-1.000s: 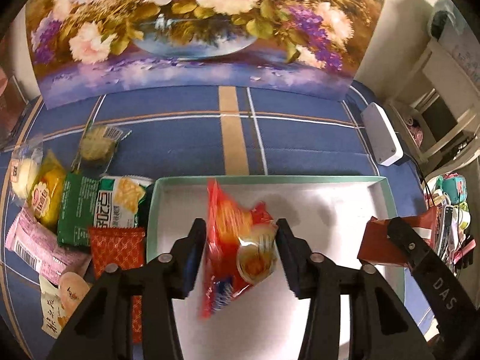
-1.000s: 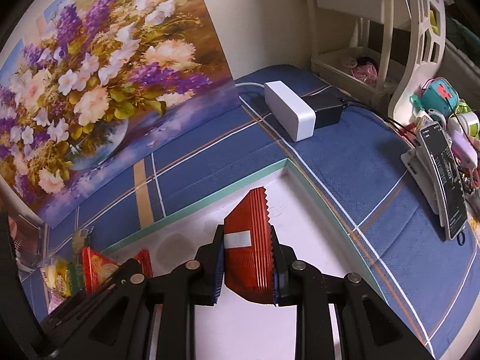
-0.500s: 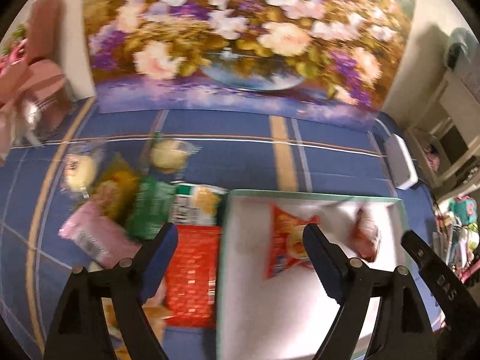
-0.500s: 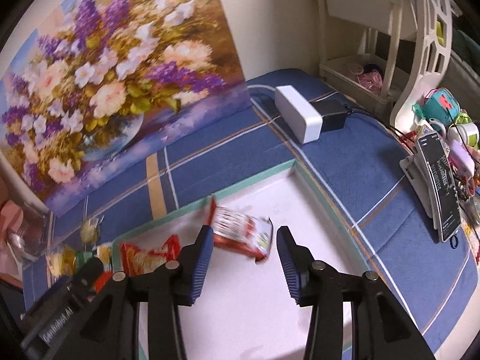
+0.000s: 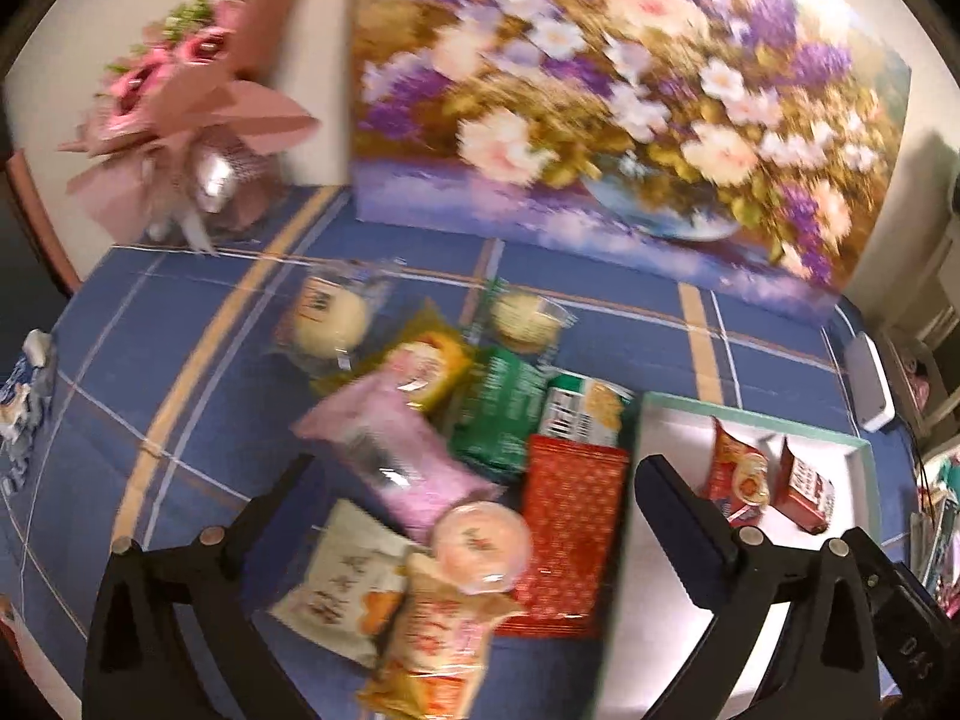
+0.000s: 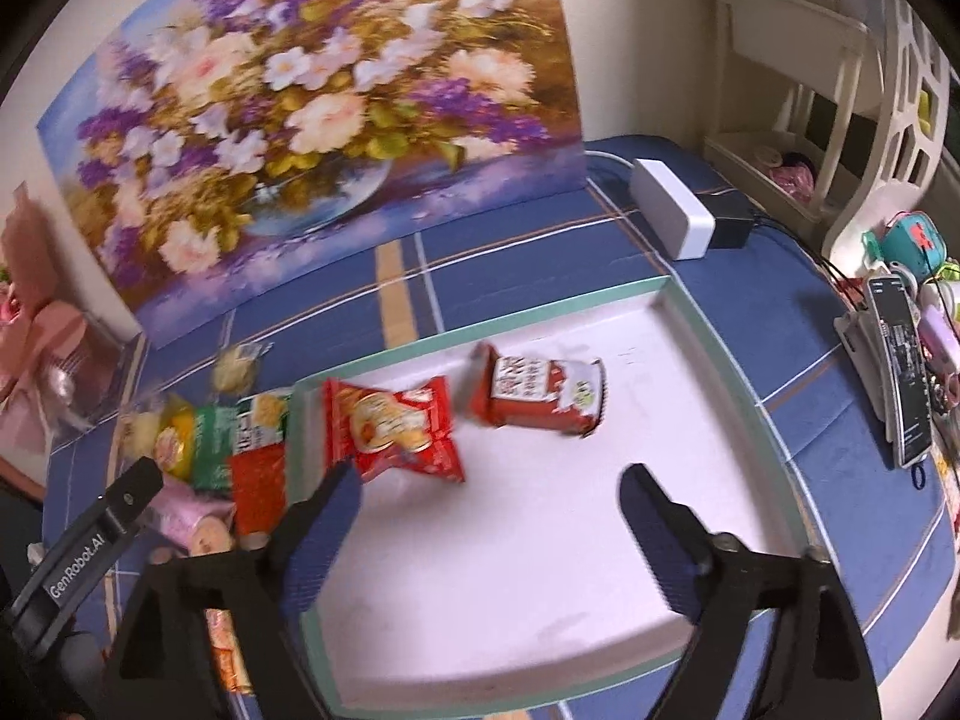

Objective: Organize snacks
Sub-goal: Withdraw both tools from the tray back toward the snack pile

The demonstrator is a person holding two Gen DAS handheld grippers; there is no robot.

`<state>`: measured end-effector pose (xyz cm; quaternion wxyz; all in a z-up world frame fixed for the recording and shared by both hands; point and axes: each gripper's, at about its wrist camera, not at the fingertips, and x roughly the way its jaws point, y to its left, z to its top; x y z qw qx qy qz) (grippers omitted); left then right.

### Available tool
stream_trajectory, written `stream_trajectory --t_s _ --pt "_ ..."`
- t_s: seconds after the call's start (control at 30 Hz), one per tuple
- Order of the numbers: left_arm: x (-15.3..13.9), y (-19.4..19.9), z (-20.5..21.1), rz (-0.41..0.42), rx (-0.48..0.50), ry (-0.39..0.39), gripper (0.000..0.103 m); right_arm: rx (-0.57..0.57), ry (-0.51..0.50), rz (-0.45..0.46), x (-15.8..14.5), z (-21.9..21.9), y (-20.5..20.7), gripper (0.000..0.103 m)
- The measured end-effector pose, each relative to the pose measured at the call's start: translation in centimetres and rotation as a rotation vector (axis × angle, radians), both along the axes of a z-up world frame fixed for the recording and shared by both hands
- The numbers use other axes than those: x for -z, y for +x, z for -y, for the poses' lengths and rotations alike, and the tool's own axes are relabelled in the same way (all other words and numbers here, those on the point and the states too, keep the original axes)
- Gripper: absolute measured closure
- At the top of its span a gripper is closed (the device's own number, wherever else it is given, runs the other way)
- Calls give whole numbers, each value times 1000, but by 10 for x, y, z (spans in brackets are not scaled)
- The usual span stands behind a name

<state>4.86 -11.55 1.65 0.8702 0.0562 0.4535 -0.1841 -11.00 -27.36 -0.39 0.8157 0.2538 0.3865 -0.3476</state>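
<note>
A shallow white tray [image 6: 708, 330] with a green rim holds two crinkly red packets [image 6: 396, 429]; the left gripper [image 5: 474, 492] and right gripper [image 6: 489, 495] are opening wide, holding nothing; glossy snack packs [image 5: 474, 450] lie heaped beside the tray.

— A shop?
— No, a home: a flower painting [image 6: 312, 96] leans on the wall, a wrapped bouquet [image 5: 186, 90] beside it, a white shelf [image 6: 798, 114] holding toys and trinkets.
</note>
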Motion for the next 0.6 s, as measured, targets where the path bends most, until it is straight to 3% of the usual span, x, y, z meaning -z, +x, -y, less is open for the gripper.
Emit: stream_trajectory --t_s 0.1,0.33,0.6 --pt "-1 0 -20 7 -27 -4 1 -15 -16 14 -2 -12 0 0" --pt "-10 -10 -63 80 -80 1 1 -65 -14 75 -2 -42 1 0" --pt "-12 -3 -111 39 -135 -70 1 -129 18 110 -1 -69 12 0"
